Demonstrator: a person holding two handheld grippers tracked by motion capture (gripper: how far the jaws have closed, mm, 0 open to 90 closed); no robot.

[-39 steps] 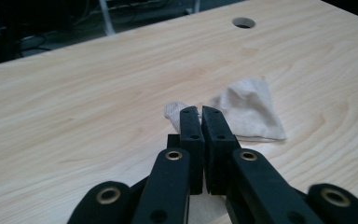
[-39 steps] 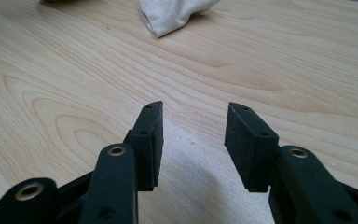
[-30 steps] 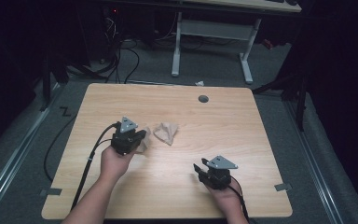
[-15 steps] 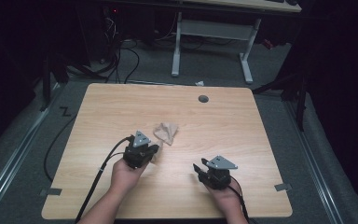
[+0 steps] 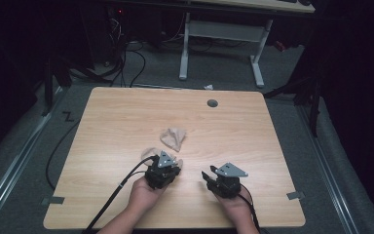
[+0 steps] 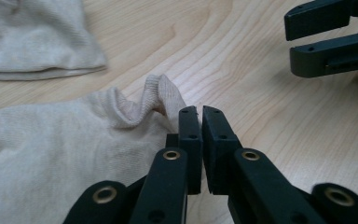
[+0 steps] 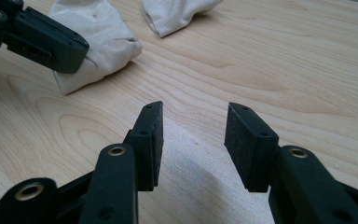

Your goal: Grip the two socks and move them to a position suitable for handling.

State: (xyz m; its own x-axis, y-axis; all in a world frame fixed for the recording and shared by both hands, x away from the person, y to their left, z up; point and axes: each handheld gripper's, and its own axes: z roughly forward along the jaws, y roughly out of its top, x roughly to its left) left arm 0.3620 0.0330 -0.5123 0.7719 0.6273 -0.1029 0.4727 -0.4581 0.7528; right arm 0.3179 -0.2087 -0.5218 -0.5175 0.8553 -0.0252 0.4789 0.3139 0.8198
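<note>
Right now my left gripper (image 6: 199, 116) has its fingers nearly together, a thin slit between the pads. They have just been opening a touch, and from the left gripper view I can't say for sure that any cloth sits in that slit; the sock's cuff fold rests against the outer face of one finger (image 6: 189, 140). That near sock (image 6: 51, 154) lies just off those fingers, to their left in the left gripper view, flat on the counter (image 5: 253, 131), its body running away sideways from the tips and the ribbed cuff humped up next to them. Cream knit, soft, rumpled, no pattern.

My right gripper (image 7: 193, 140) hovers with fingers spread wide, nothing between them, bare wood below. It sits beside the left one, near but apart.

So the left hand is the closer one to the near sock; the right would have to cross over.

Farther out, beyond the left fingers, the second sock (image 5: 173, 138) lies bunched, same cream colour, apart from the first.
</note>
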